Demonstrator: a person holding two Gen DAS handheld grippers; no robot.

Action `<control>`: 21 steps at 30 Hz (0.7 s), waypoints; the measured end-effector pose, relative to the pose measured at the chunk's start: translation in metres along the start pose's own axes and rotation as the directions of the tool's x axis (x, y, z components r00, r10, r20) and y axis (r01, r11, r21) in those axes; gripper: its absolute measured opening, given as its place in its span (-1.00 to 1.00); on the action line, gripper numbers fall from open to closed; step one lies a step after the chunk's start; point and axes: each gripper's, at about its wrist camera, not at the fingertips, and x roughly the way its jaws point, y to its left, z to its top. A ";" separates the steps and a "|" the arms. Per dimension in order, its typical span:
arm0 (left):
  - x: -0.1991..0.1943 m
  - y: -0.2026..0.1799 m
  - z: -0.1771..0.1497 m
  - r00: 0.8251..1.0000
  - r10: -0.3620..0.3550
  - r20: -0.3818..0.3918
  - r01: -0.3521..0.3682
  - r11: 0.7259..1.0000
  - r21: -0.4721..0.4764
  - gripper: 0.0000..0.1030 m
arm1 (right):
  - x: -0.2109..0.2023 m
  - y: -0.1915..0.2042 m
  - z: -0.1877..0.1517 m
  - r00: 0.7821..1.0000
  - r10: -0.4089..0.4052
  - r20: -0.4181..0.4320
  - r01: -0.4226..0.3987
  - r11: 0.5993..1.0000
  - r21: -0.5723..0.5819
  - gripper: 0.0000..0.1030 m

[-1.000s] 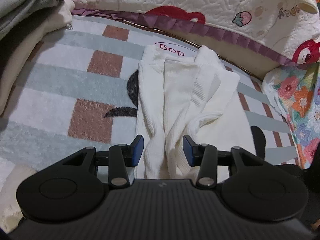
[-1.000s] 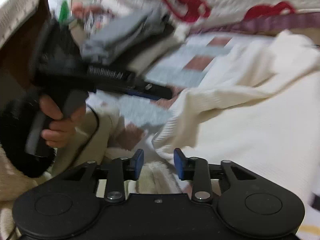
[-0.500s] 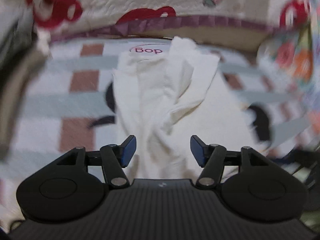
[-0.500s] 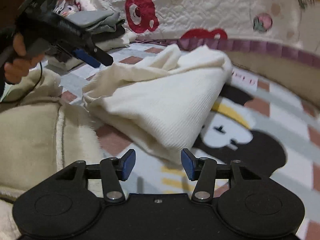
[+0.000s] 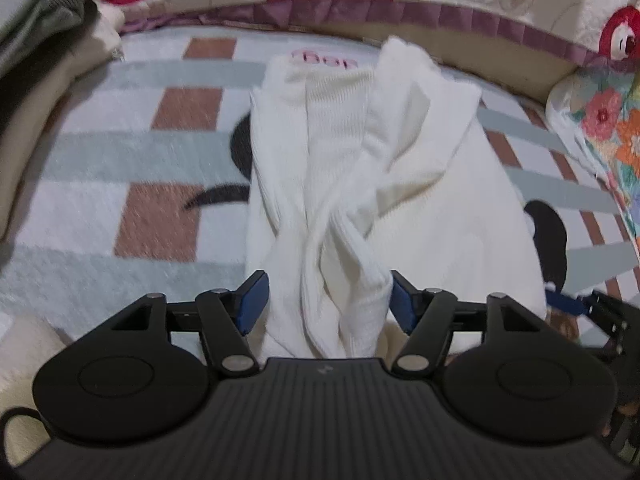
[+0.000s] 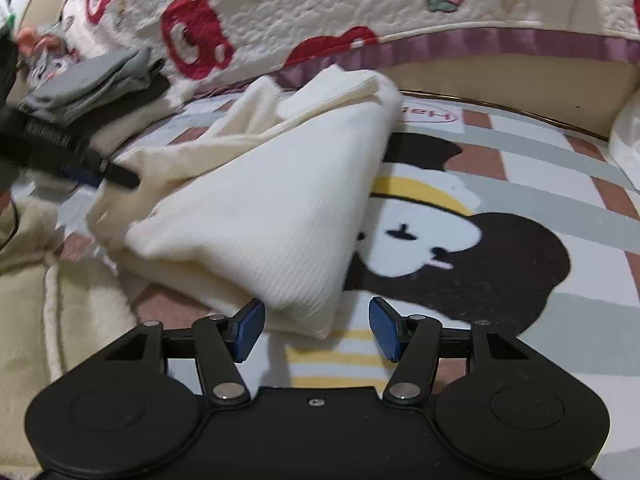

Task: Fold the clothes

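Underneath everything, a checked rug (image 5: 120, 168) in white, pale grey-green and brown squares, printed with a black-and-white cartoon dog (image 6: 472, 248) in a yellow band. Behind it, a cream quilt (image 6: 320, 8) with red bears and a purple ruffled hem. At far left, a stack of grey folded garments (image 6: 88, 80). At right, a floral fabric (image 5: 612, 128). Nearby, a cream fleece blanket (image 6: 32, 312).

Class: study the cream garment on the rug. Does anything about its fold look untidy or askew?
Yes. The garment is not flat: two ribbed sleeves cross in a twist on top, bunched between the open jaws of the left gripper. In the right view its far corner peaks up.
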 end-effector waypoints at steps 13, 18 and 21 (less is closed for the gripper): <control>0.003 0.007 -0.018 0.974 0.197 0.109 -0.202 0.979 0.041 -0.82 | 0.011 0.015 0.014 0.996 -0.037 0.084 0.048 0.991 -0.123 -0.43; 0.002 0.001 -0.016 0.971 0.211 0.109 -0.221 0.972 0.083 -0.81 | 0.016 0.013 0.003 0.995 -0.092 0.030 0.095 0.984 -0.152 -0.46; 0.001 0.005 -0.016 0.969 0.224 0.106 -0.231 0.971 0.062 -0.76 | 0.014 0.010 0.003 0.995 -0.099 0.017 0.100 0.983 -0.151 -0.46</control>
